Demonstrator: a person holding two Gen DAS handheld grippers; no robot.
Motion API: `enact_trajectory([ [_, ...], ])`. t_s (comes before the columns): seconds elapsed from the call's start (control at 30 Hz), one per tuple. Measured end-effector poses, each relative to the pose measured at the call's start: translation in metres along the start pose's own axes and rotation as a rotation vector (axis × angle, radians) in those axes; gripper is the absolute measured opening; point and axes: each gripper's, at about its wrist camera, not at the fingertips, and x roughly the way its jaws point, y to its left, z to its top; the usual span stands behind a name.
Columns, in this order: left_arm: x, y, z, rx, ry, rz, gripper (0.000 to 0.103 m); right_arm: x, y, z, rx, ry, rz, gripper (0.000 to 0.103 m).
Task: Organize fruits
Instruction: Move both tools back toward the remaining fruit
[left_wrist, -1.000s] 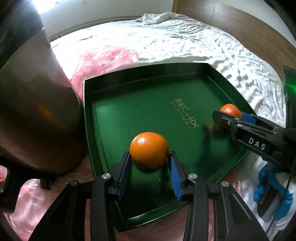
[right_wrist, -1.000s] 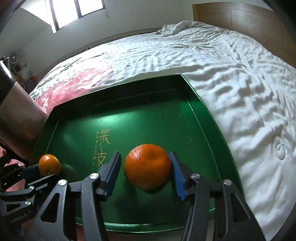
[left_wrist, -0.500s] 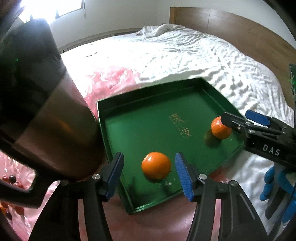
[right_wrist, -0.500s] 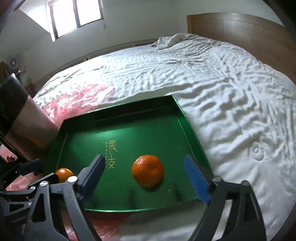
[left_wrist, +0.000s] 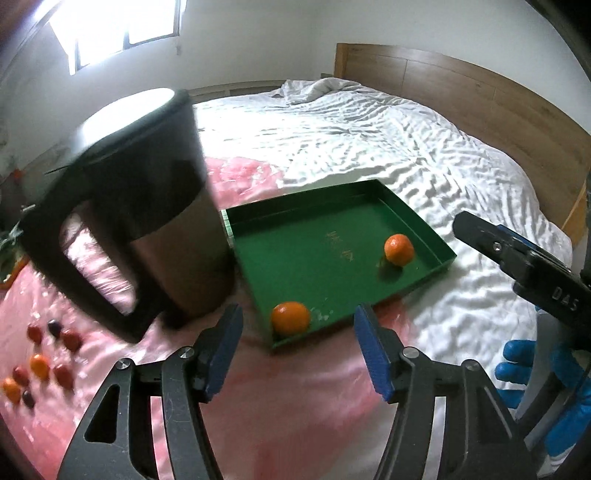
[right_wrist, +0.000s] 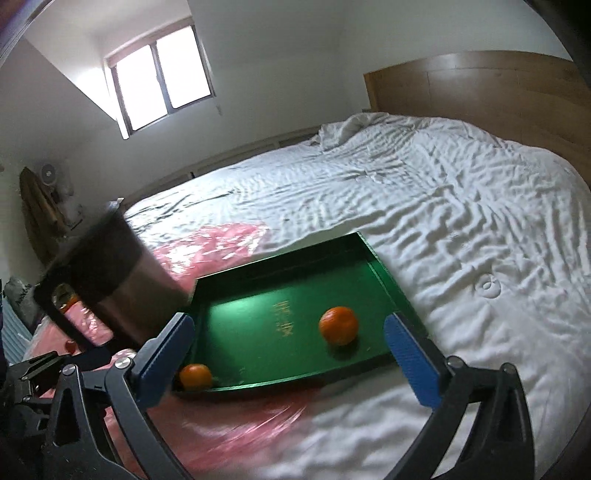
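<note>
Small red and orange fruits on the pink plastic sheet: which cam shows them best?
Left wrist view: the small red and orange fruits lie in plain sight left of the steel jug. Right wrist view shows only a red speck or two beside the jug's handle.

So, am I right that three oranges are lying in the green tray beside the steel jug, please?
Not quite: the green tray beside the steel jug holds two oranges, one at its near corner and one further along, as the left wrist view shows.
</note>
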Motion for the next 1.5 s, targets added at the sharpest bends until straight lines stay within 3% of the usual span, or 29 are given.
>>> enact_trajectory([
  [0.43, -0.09, 0.035, -0.053, -0.033, -0.043, 0.105, 0.062, -0.069, 0.075, -0.035, -0.046, 0.015, 0.142, 0.103],
  [0.57, -0.11, 0.043, -0.068, -0.031, -0.051, 0.144, 0.063, -0.083, 0.092, -0.045, -0.048, 0.025, 0.158, 0.103],
  [0.67, -0.127, 0.053, -0.083, -0.041, -0.06, 0.174, 0.07, -0.092, 0.108, -0.054, -0.071, 0.036, 0.157, 0.103],
  [0.93, -0.169, 0.082, -0.118, -0.083, -0.091, 0.241, 0.07, -0.109, 0.142, -0.085, -0.079, 0.097, 0.169, 0.103],
  [1.23, -0.193, 0.132, -0.159, -0.171, -0.096, 0.342, 0.07, -0.111, 0.193, -0.124, -0.164, 0.218, 0.224, 0.103],
  [1.5, -0.202, 0.174, -0.191, -0.272, -0.071, 0.419, 0.07, -0.108, 0.235, -0.14, -0.231, 0.246, 0.34, 0.103],
])
